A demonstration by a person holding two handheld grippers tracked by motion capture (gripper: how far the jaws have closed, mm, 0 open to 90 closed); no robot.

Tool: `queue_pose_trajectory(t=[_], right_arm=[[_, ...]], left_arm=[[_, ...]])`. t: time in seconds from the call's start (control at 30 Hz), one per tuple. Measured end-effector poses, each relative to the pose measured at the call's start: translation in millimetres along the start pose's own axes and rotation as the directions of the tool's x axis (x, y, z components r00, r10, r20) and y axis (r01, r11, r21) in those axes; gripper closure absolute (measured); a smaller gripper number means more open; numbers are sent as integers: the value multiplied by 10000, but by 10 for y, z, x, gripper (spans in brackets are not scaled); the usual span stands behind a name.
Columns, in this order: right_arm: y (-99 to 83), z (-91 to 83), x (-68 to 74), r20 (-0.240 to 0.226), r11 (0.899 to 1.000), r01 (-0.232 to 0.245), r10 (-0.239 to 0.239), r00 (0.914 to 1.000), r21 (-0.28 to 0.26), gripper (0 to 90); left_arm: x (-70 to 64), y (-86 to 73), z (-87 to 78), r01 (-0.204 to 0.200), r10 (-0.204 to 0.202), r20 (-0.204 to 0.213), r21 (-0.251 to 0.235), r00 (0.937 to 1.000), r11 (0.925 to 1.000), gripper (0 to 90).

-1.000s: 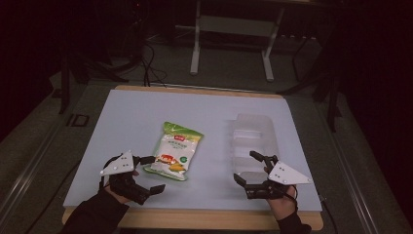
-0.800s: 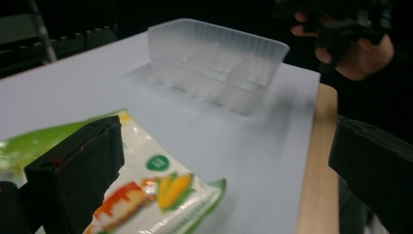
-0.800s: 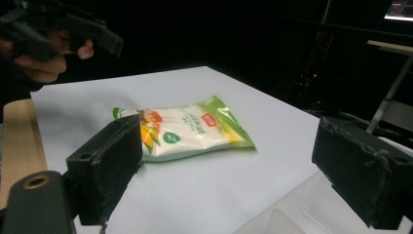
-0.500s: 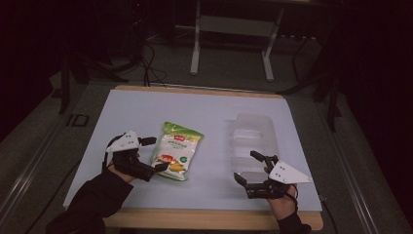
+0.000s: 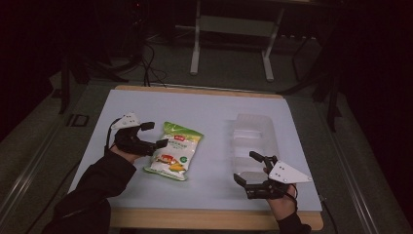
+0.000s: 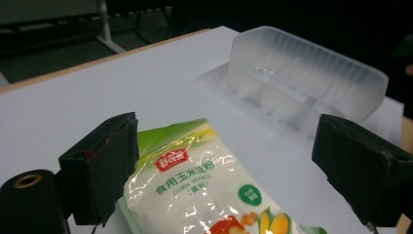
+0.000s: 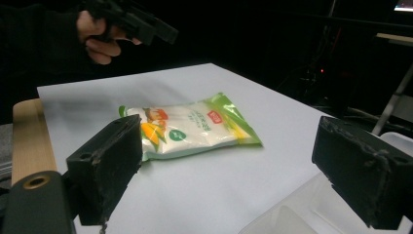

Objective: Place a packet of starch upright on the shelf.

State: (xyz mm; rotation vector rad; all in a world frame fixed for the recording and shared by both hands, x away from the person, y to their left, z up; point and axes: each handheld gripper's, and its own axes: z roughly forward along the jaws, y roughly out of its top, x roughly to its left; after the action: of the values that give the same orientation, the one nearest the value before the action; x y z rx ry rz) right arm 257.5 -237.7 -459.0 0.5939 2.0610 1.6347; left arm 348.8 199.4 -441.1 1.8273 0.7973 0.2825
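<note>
the white table (image 5: 204, 109) carries it all. beyond the right gripper (image 5: 252, 169), just past its jaw tips, sits a clear plastic container (image 5: 253, 139) with ribbed walls and dividers; its compartments look bare in the left gripper view (image 6: 302, 83). the corn starch bag (image 5: 174, 150) lies flat, sealed, well off to that gripper's left and right beside the left gripper (image 5: 153, 135). the left gripper's jaws stand wide apart around the bag's green top end (image 6: 195, 170), holding nothing; i can't tell if they touch it. the right gripper gapes just as wide, empty, low near the table's front edge.
</note>
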Motion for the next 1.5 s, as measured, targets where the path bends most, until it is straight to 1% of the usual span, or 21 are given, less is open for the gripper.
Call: queue_pose_trajectory(t=[0.17,0.2,0.3,0.57,0.6,0.67,0.7,0.77,0.8,0.83,0.9,0.97,1.0,1.07,1.13,1.23,1.27,1.37,1.4,1.43,1.5], right_arm=[[-4,5,-1,-39,10000,-43,43,10000,56,110],[-5,6,-1,-55,10000,-57,57,10000,69,110],[-9,8,-5,-82,9999,-79,80,9999,102,110],[-14,18,1,-145,9998,-87,89,9999,158,109],[-16,22,3,-169,9998,-99,102,9998,186,109],[-18,24,3,-192,9998,-99,102,9998,197,110],[-19,25,3,-204,9998,-87,91,9998,202,110],[-20,27,2,-217,9998,-60,65,9997,214,110],[-22,30,0,-267,9997,-77,83,9996,238,110],[-22,31,-1,-272,9997,-79,85,9996,246,110],[-23,33,-2,-297,9996,-77,85,9995,254,110],[-25,34,-2,-309,9997,-97,104,9995,246,110],[-26,35,-2,-324,9996,-116,124,9994,255,110],[-28,35,-2,-330,9995,-111,120,9994,294,110],[-29,35,-1,-341,9995,-115,126,9993,309,110],[-26,34,5,-353,9995,-71,82,9993,302,110],[-26,34,5,-354,9995,-64,74,9993,304,110],[-25,32,4,-345,9995,-41,51,9994,309,110],[-25,32,4,-345,9995,-41,51,9994,309,110],[-25,33,3,-333,9995,-65,75,9994,308,110],[-26,35,4,-350,9995,-70,81,9994,323,110]], left_arm=[[98,-7,60,178,-173,-328,135,9993,9998,148],[149,-21,122,146,-124,-570,381,9983,9992,148],[255,-61,230,558,-510,-878,536,9948,9970,151],[381,-120,384,816,-715,-1103,896,9913,9926,180],[442,-170,495,1015,-866,-1155,1299,9895,9863,180],[451,-190,533,1043,-852,-1326,1444,9875,9840,178],[483,-224,609,1108,-865,-1359,1831,9869,9768,168],[483,-224,609,1108,-865,-1359,1831,9869,9768,154],[529,-268,709,1416,-1109,-1473,2179,9829,9656,153],[538,-281,744,1501,-1138,-1646,2280,9798,9620,151],[560,-297,786,1524,-1138,-1679,2388,9792,9590,151],[594,-319,840,1687,-1339,-1487,2543,9798,9523,152],[598,-327,862,1607,-1161,-1734,2703,9780,9493,152],[621,-353,896,1713,-1299,-1642,2704,9778,9474,153],[626,-362,907,1710,-1250,-1795,2699,9758,9476,162],[671,-395,952,1814,-1362,-1721,2827,9756,9419,190],[674,-404,956,1792,-1295,-1873,2794,9737,9433,204],[681,-410,959,1806,-1314,-1845,2826,9740,9421,224],[700,-438,978,1990,-1492,-1838,2932,9716,9351,224],[710,-448,979,2174,-1702,-1800,2878,9688,9327,224],[701,-449,983,2170,-1711,-1749,2917,9696,9316,243]])
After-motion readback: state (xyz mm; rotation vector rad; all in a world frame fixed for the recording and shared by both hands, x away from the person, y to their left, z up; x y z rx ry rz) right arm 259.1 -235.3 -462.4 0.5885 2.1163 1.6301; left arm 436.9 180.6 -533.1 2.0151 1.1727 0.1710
